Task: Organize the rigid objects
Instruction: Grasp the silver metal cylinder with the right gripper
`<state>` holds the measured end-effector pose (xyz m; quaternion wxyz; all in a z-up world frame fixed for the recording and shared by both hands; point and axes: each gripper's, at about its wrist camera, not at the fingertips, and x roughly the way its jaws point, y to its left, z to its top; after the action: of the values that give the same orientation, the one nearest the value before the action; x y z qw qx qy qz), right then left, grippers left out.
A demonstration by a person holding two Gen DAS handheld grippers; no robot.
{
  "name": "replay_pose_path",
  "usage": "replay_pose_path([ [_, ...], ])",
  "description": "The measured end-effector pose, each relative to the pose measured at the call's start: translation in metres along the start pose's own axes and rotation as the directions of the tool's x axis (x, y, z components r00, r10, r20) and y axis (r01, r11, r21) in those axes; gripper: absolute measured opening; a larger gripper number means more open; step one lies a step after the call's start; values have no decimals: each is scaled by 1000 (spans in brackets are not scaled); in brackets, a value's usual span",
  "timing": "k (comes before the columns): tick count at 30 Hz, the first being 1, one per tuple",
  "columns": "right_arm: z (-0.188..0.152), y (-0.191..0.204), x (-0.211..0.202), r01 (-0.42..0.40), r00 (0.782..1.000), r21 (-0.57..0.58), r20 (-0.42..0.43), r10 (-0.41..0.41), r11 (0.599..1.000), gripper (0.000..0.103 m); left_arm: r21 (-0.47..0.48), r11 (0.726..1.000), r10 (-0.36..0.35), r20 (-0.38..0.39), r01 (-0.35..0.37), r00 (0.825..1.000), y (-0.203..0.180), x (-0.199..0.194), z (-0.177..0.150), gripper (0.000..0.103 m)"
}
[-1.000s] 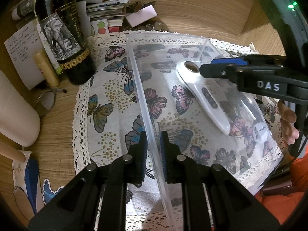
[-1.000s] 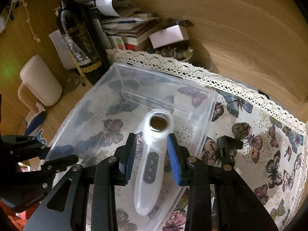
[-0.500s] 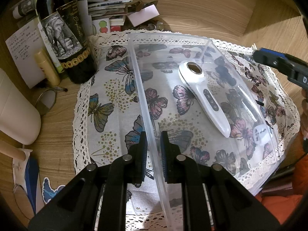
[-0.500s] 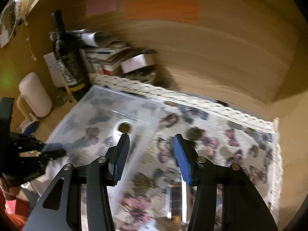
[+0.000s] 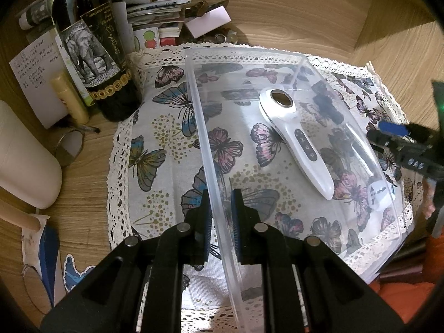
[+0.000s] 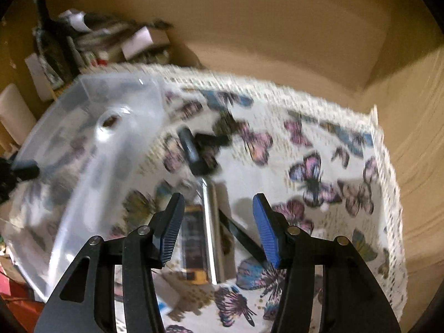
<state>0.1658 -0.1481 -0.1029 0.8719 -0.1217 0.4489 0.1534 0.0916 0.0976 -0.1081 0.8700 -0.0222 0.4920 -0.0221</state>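
A clear plastic bin (image 5: 194, 88) stands on a butterfly-print cloth (image 5: 155, 144). A white handheld device (image 5: 294, 138) with buttons lies inside it. My left gripper (image 5: 220, 211) is shut on the bin's left wall near the front. In the blurred right wrist view the bin (image 6: 91, 138) is at the left. My right gripper (image 6: 217, 227) is open and empty above a shiny metal tool with a yellow-and-black part (image 6: 206, 233) on the cloth. A dark-handled object (image 6: 194, 152) lies just beyond. The right gripper also shows at the right edge of the left wrist view (image 5: 399, 138).
A dark wine bottle (image 5: 94, 44) with an elephant label stands left of the bin. Papers and books (image 5: 155, 14) are piled behind it. A cream tube (image 5: 70, 97), a ring (image 5: 69, 147) and a white cylinder (image 5: 22, 161) lie at the left. A wooden wall runs behind.
My right gripper has left the white device in the bin, pulled out and swung right over the cloth, opening wider. My left gripper has kept its hold on the bin wall.
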Motion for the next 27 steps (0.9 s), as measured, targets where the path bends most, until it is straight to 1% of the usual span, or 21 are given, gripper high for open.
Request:
replay_pose_path([
  [4, -12, -6, 21, -5, 998, 6, -67, 6, 1000, 47, -1, 1000, 4, -1, -4, 1000, -1, 0, 0, 14],
  [5, -14, -8, 21, -10, 999, 15, -46, 11, 1000, 46, -1, 1000, 5, -2, -5, 1000, -1, 1, 0, 14],
  [6, -14, -9, 21, -12, 999, 17, -47, 13, 1000, 43, -2, 1000, 6, -2, -6, 1000, -1, 1, 0, 14],
  [8, -13, -9, 22, -28, 998, 12, -54, 28, 1000, 18, -3, 1000, 8, -3, -9, 1000, -2, 1, 0, 14],
  [9, -14, -7, 26, -27, 997, 4, -72, 27, 1000, 15, -3, 1000, 9, -2, -9, 1000, -2, 1, 0, 14],
  [10, -15, -6, 30, -19, 996, -4, -83, 19, 1000, 15, -3, 1000, 10, -2, -10, 1000, -2, 0, 0, 14],
  [13, -17, 0, 29, 3, 998, -34, -59, -5, 999, 14, -4, 1000, 12, -2, -12, 1000, -2, 0, -1, 14],
  [15, -15, -2, 25, -23, 999, -24, -47, 22, 999, 14, -5, 1000, 10, -2, -10, 1000, -1, 0, -1, 14],
  [19, -7, -6, 13, -40, 999, 0, -9, 40, 999, 14, -5, 1000, 9, -2, -9, 1000, -1, 0, -1, 14],
  [21, 0, -7, 2, -58, 998, 12, 24, 57, 998, 14, -6, 1000, 8, -2, -8, 1000, -1, 0, -1, 14],
  [27, 21, 3, -32, -56, 989, -22, 139, 58, 998, 14, -8, 1000, 3, 0, -3, 1000, 0, -1, 0, 14],
])
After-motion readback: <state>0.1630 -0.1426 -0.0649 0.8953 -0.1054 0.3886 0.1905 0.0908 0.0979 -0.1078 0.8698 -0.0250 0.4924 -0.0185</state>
